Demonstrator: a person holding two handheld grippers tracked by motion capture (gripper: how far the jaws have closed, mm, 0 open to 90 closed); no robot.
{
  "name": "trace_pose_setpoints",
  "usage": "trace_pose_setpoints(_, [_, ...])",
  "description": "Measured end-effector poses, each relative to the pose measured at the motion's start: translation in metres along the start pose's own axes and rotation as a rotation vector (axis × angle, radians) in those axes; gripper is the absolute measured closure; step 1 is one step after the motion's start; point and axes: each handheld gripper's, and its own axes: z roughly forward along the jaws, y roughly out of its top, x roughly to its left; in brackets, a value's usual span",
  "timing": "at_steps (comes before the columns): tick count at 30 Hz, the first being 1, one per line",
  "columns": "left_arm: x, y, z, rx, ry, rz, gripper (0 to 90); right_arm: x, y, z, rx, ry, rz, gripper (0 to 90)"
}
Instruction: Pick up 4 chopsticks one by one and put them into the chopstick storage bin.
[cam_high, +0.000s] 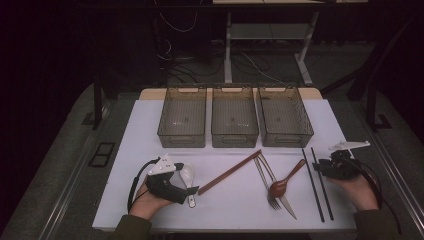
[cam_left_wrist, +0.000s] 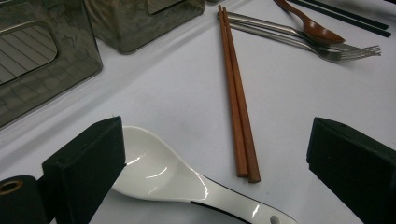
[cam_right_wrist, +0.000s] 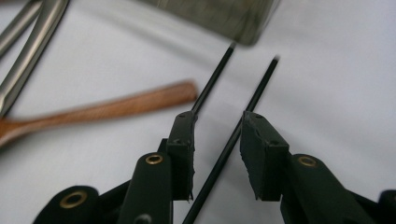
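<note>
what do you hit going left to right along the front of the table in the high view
left hand-held gripper → white ceramic spoon → brown wooden chopsticks → brown wooden spoon → black chopsticks → right hand-held gripper

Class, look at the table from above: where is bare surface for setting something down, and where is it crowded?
Free: the white table left of the three bins, and its front edge below the brown chopsticks. Crowded: the fork, wooden spoon and black chopsticks lie close together.
</note>
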Motion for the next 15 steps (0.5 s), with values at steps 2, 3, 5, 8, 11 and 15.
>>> trace_pose_setpoints(2, [0.000, 0.000, 0.000, -0.002, -0.001, -0.001, 3.4, 0.002, -0.004, -0.001, 0.007, 0.006, -0.004, 66.2])
trace_pose_setpoints(3, [0.000, 0.000, 0.000, -0.003, 0.000, 0.000, 3.4, 0.007, -0.012, -0.003, 0.026, 0.005, -0.013, 66.9])
trace_pose_setpoints(5, [0.000, 0.000, 0.000, -0.004, 0.000, -0.003, 3.4, 0.010, -0.016, -0.005, 0.033, 0.007, -0.022, 68.3])
trace_pose_setpoints(8, [0.000, 0.000, 0.000, -0.003, 0.001, 0.000, 3.4, 0.014, -0.017, -0.003, 0.053, -0.003, -0.032, 71.2])
trace_pose_setpoints(11, [0.000, 0.000, 0.000, -0.003, 0.000, -0.002, 3.4, 0.014, -0.016, -0.002, 0.056, -0.006, -0.034, 72.0])
trace_pose_setpoints(15, [0.001, 0.000, 0.000, -0.004, 0.000, -0.002, 3.4, 0.014, -0.016, -0.003, 0.060, -0.008, -0.032, 74.7])
